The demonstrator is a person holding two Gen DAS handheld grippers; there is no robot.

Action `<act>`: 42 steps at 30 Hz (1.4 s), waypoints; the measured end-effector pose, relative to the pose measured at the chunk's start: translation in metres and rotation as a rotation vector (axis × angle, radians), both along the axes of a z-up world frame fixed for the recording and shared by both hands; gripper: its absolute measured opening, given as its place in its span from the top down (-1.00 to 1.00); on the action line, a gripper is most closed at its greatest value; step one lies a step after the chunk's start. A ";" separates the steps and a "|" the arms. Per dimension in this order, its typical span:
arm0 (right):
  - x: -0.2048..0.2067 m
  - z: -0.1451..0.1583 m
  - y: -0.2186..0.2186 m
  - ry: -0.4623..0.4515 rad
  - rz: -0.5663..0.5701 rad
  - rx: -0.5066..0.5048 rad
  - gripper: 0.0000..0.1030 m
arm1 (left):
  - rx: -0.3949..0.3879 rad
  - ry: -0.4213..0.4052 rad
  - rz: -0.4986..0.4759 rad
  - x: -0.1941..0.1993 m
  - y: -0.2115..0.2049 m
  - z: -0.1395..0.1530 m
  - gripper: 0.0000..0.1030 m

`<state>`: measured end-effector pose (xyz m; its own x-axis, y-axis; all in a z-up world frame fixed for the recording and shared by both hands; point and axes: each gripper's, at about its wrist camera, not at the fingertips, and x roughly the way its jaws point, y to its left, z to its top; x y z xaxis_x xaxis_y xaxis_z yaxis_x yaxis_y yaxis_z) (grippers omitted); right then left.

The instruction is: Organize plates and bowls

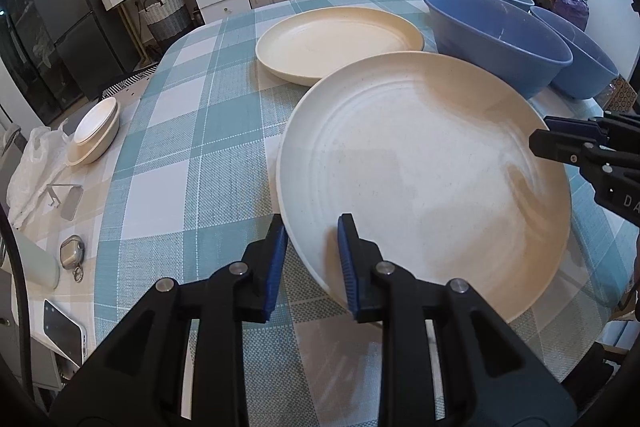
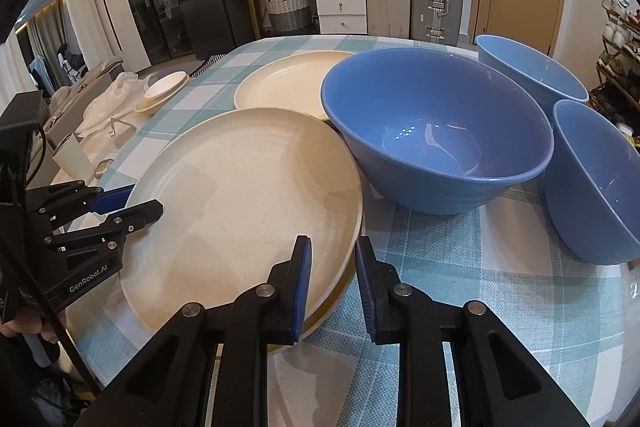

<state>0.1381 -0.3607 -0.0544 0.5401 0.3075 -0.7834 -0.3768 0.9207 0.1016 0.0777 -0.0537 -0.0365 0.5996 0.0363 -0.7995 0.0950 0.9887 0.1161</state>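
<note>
A large cream plate (image 1: 424,183) is held tilted above the checked tablecloth (image 1: 168,131), its rim gripped between the closed pads of the left gripper (image 1: 312,259) and the right gripper (image 2: 332,279). A second cream plate (image 1: 340,43) and three blue bowls (image 2: 436,123) are seen just beyond it.

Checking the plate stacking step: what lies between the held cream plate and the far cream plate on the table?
Nothing: in both wrist views the held plate already overlaps the near rim of the far plate, with no object between them.
</note>
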 end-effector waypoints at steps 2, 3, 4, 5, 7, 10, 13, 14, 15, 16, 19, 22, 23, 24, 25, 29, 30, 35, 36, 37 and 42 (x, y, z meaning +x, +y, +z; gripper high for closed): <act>-0.001 -0.002 0.001 -0.003 -0.002 -0.018 0.55 | 0.004 0.006 -0.004 -0.001 -0.002 -0.002 0.57; -0.001 -0.002 0.002 -0.007 -0.003 -0.028 0.55 | 0.009 0.006 -0.004 0.000 -0.002 -0.003 0.57; -0.001 -0.002 0.003 -0.009 -0.001 -0.033 0.55 | 0.014 0.012 -0.004 0.000 -0.003 -0.004 0.56; -0.001 -0.002 0.002 -0.006 -0.001 -0.033 0.55 | 0.015 0.017 -0.004 0.000 -0.003 -0.005 0.56; -0.001 -0.005 0.001 0.002 -0.002 -0.030 0.55 | 0.024 0.018 -0.007 0.000 -0.005 -0.006 0.54; -0.001 -0.005 0.002 0.003 -0.002 -0.032 0.55 | 0.030 0.018 -0.013 0.000 -0.006 -0.008 0.51; 0.000 -0.007 0.003 0.010 -0.003 -0.031 0.55 | 0.033 0.019 -0.017 0.000 -0.007 -0.008 0.46; 0.000 -0.008 0.003 0.013 -0.003 -0.031 0.55 | 0.025 0.019 -0.020 0.000 -0.006 -0.008 0.45; 0.001 -0.008 0.003 0.016 -0.003 -0.031 0.55 | 0.020 0.020 -0.020 0.000 -0.006 -0.008 0.40; 0.001 -0.008 0.004 0.016 -0.002 -0.030 0.54 | 0.016 0.020 -0.021 0.000 -0.005 -0.008 0.38; 0.002 -0.008 0.004 0.021 -0.001 -0.021 0.47 | -0.001 0.024 -0.025 0.000 -0.005 -0.008 0.30; 0.000 -0.006 0.004 0.019 0.011 -0.010 0.31 | -0.039 0.033 -0.023 0.001 -0.001 -0.007 0.13; -0.002 -0.003 0.004 0.013 0.012 -0.003 0.17 | -0.049 0.035 -0.018 0.001 0.000 -0.006 0.07; -0.003 0.000 0.003 0.002 0.010 0.006 0.08 | -0.065 0.036 -0.012 0.001 0.003 -0.005 -0.07; -0.005 0.004 0.003 -0.009 0.016 0.015 -0.04 | -0.083 0.035 -0.009 0.001 0.005 -0.003 -0.24; -0.010 0.019 0.004 -0.039 0.036 0.047 -0.52 | -0.152 0.027 0.007 -0.002 0.014 0.008 -0.47; -0.012 0.023 0.004 -0.047 0.040 0.056 -0.58 | -0.165 0.024 0.010 -0.003 0.016 0.011 -0.48; -0.017 0.041 0.005 -0.089 0.056 0.048 -0.82 | -0.235 -0.037 0.061 -0.008 0.031 0.032 -0.64; -0.018 0.045 0.006 -0.103 0.052 0.041 -0.86 | -0.255 -0.049 0.070 -0.009 0.034 0.037 -0.80; -0.018 0.049 0.004 -0.115 0.049 0.039 -0.90 | -0.269 -0.063 0.084 -0.011 0.038 0.042 -0.95; -0.022 0.072 -0.003 -0.168 0.059 0.049 -0.97 | -0.285 -0.119 0.111 -0.015 0.047 0.063 -0.96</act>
